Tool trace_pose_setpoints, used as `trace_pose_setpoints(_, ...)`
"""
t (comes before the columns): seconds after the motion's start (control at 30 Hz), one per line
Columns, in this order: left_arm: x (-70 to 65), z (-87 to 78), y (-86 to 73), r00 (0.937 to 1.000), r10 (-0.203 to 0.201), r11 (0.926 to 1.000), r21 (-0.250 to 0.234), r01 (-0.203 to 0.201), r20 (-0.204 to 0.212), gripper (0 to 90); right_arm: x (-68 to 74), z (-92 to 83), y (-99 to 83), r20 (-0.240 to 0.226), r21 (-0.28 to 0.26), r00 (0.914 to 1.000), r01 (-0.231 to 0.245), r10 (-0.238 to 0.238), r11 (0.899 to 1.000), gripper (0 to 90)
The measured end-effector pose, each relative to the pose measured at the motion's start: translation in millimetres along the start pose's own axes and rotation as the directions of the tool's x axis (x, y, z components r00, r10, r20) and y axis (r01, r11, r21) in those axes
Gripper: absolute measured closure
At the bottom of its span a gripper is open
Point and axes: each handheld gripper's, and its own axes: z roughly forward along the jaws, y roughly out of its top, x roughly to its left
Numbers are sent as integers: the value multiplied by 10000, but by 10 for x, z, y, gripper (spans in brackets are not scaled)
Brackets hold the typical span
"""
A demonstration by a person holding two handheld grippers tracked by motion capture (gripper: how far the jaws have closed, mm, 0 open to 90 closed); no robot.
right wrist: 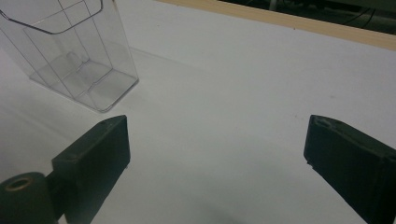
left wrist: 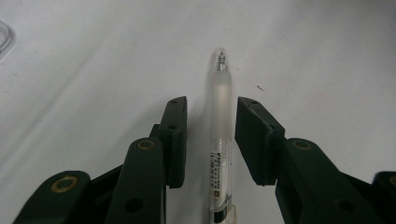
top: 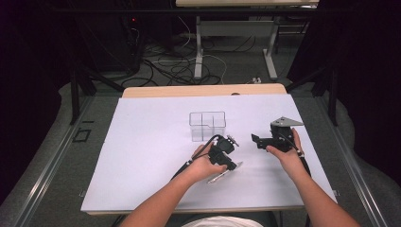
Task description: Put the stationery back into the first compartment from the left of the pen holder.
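Note:
A translucent pen (left wrist: 222, 121) lies on the white table sheet, its metal tip pointing away from me. My left gripper (left wrist: 211, 105) is open and low over the pen, one jaw on each side of the barrel with a small gap to each. In the high view the left gripper (top: 222, 153) sits just in front of a clear plastic organizer (top: 207, 125) with several compartments. My right gripper (top: 257, 140) hovers to the right of the organizer. Its jaws (right wrist: 217, 140) stand wide open with nothing between them, and the organizer (right wrist: 70, 51) is ahead of them to the left.
A white sheet (top: 142, 161) covers most of the table, with a wooden edge (top: 203, 90) showing at the far side. Beyond it are a desk frame (top: 198, 52) and cables (top: 165, 66) on the floor.

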Motion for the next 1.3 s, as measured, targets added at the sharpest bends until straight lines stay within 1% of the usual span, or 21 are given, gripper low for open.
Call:
trace_pose_setpoints(0.03,-3,5,3,10000,19,10000,45,-19,-9,648,-1,0,0,7,3,10000,15,-15,10000,62)
trace_pose_setpoints(0.07,-11,17,4,10000,-61,10000,-35,61,11,651,1,-1,-1,-38,17,10000,-25,25,10000,61)
trace_pose_setpoints(0.1,-13,22,8,10000,-56,10000,-23,56,53,655,-5,-2,-1,-6,5,10000,34,-34,10000,61)
trace_pose_setpoints(0.27,-15,45,12,10000,68,10000,72,-68,31,675,-11,-3,-3,13,-14,10000,59,-59,10000,61)
trace_pose_setpoints(0.37,-20,52,12,9999,-40,10000,91,39,102,700,-11,-6,-3,39,4,10000,64,-64,10000,61)
trace_pose_setpoints(0.43,-17,51,16,9999,69,9996,258,-72,115,714,-11,-5,-4,11,-6,10000,54,-54,10000,61)
trace_pose_setpoints(0.47,-26,58,15,9999,-37,9996,265,34,100,726,-13,-4,-5,13,-3,10000,65,-65,10000,61)
trace_pose_setpoints(0.57,-29,58,19,10000,-10,9995,311,8,56,751,-10,-4,-5,33,32,10000,51,-51,10000,61)
trace_pose_setpoints(0.67,-33,58,23,9999,-3,9993,369,-2,143,786,-9,0,-6,-11,20,10000,50,-50,10000,63)
trace_pose_setpoints(0.7,-39,57,24,9999,9,9992,388,-13,115,795,-8,1,-6,-17,30,10000,40,-40,10000,65)
trace_pose_setpoints(0.8,-43,57,28,10000,9,9992,392,-11,70,800,-11,0,-8,2,43,10000,39,-39,10000,65)
trace_pose_setpoints(0.9,-46,49,31,9999,-133,9989,453,132,28,802,-16,-1,-8,10,48,10000,21,-21,10000,66)
trace_pose_setpoints(0.93,-40,35,33,9999,-78,9984,567,72,99,803,-17,-1,-9,9,46,10000,21,-21,10000,67)
trace_pose_setpoints(1.17,-21,-44,36,9996,-194,9991,390,186,206,804,-17,0,-17,-11,87,10000,1,0,10000,69)
trace_pose_setpoints(1.3,-12,-111,43,9988,-387,9992,109,384,285,804,-14,0,-15,-5,66,10000,21,-20,10000,70)
